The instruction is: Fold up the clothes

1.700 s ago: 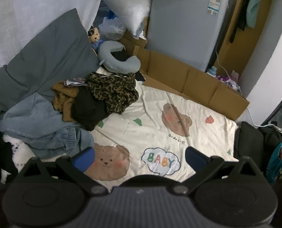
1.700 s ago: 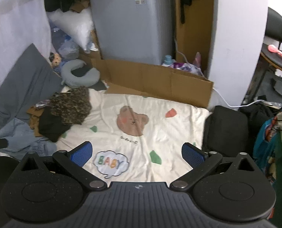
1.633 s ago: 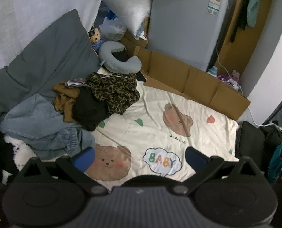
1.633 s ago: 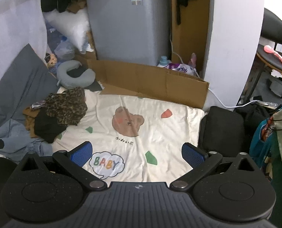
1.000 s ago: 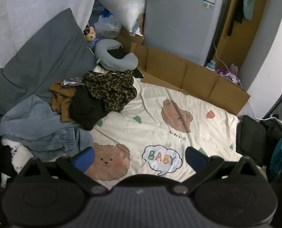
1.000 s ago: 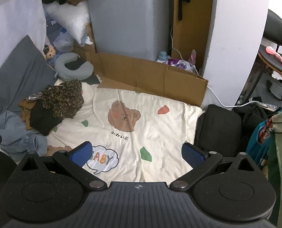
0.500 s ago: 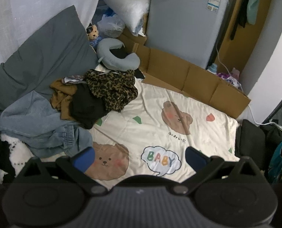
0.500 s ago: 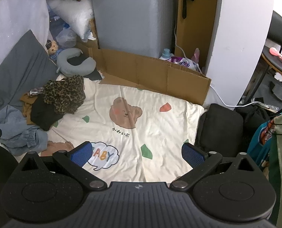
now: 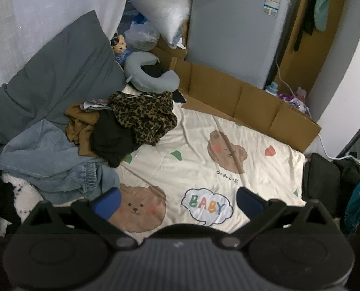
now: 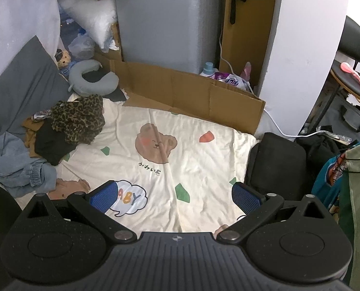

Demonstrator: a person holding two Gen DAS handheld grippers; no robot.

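Across the floor below me: a cream bedsheet printed with brown bears and a "BABY" cloud (image 9: 204,160), spread flat, mostly bare. At its far edge, a tall grey appliance with a label sticker (image 9: 238,31) and a flattened brown cardboard sheet (image 9: 243,97) standing along the sheet's border. Far left, a large dark grey pillow (image 9: 58,72) leaning against a white curtain. At the right edge of the sheet, a black bag (image 10: 277,160) touching the fabric.

The clothes sit in one heap on the sheet's left side. Largest is the light blue denim garment (image 9: 49,165), crumpled, nearest me, half off the sheet. On it and beyond: a leopard-print garment (image 9: 143,116) on top, a black garment (image 9: 112,140) under its near edge, a mustard-brown garment (image 9: 80,128) to the left between denim and leopard. None folded.

Just beyond the heap, a grey-blue U-shaped neck pillow (image 9: 151,77), and a small plush toy (image 9: 119,42) farther left.

My left gripper (image 9: 177,201) hangs above the near sheet, blue-padded fingers spread wide, holding nothing, well apart from the heap. My right gripper (image 10: 175,196): same, fingers wide, empty, over the sheet's near middle.
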